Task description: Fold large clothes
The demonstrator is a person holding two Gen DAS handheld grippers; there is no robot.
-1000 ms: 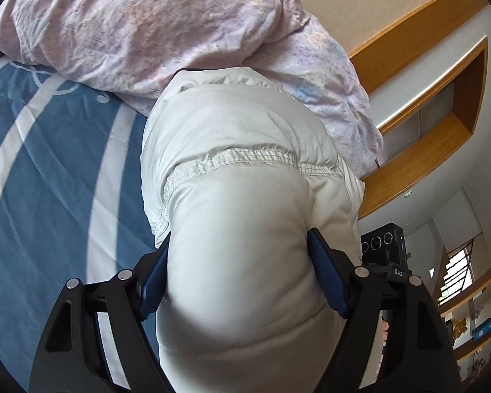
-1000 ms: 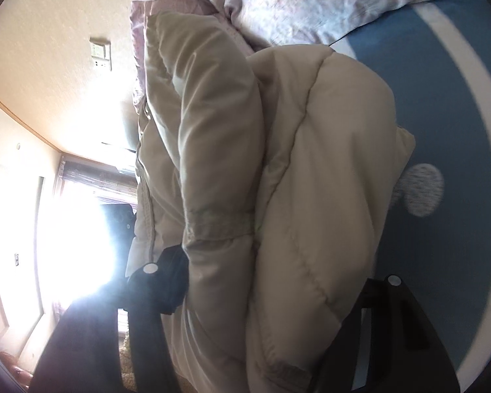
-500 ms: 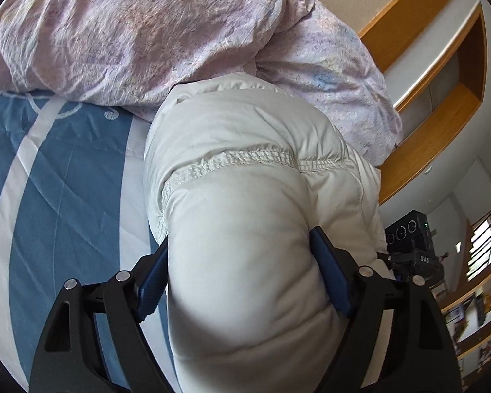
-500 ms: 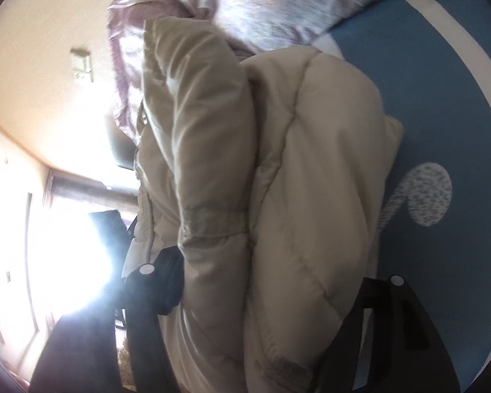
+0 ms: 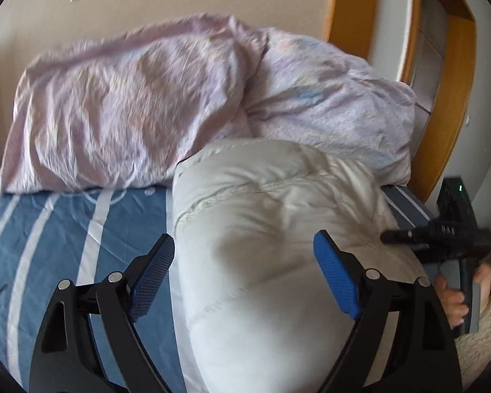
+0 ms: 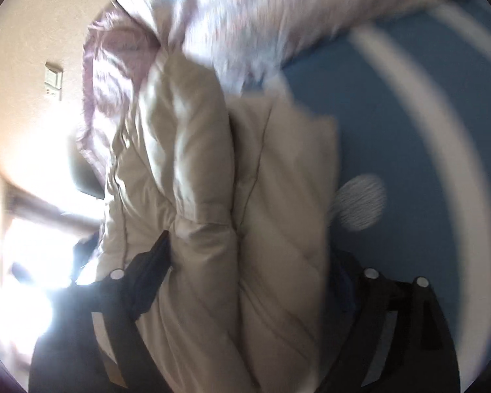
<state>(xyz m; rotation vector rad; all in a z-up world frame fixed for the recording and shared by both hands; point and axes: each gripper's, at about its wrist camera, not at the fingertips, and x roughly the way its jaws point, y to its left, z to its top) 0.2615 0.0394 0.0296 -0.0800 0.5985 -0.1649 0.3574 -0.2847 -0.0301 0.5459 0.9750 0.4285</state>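
Left tool point(image 5: 244, 273) and right tool point(image 6: 245, 281) both opening around puffy white jacket point(image 5: 278, 229), pads clear, on blue striped bed point(image 5: 65, 229), pink duvet point(image 5: 131, 114) behind

Both tongs point downward. The left tongs point(image 5: 244, 262) are opening, blue pads point(image 5: 154, 275) spread wide. The right tongs point(image 6: 248, 278) are opening too; a hand point(image 5: 455, 298) grips their handle.

cream jacket point(image 5: 262, 229), blue white-striped sheet point(image 5: 65, 229), lilac duvet point(image 5: 131, 114)
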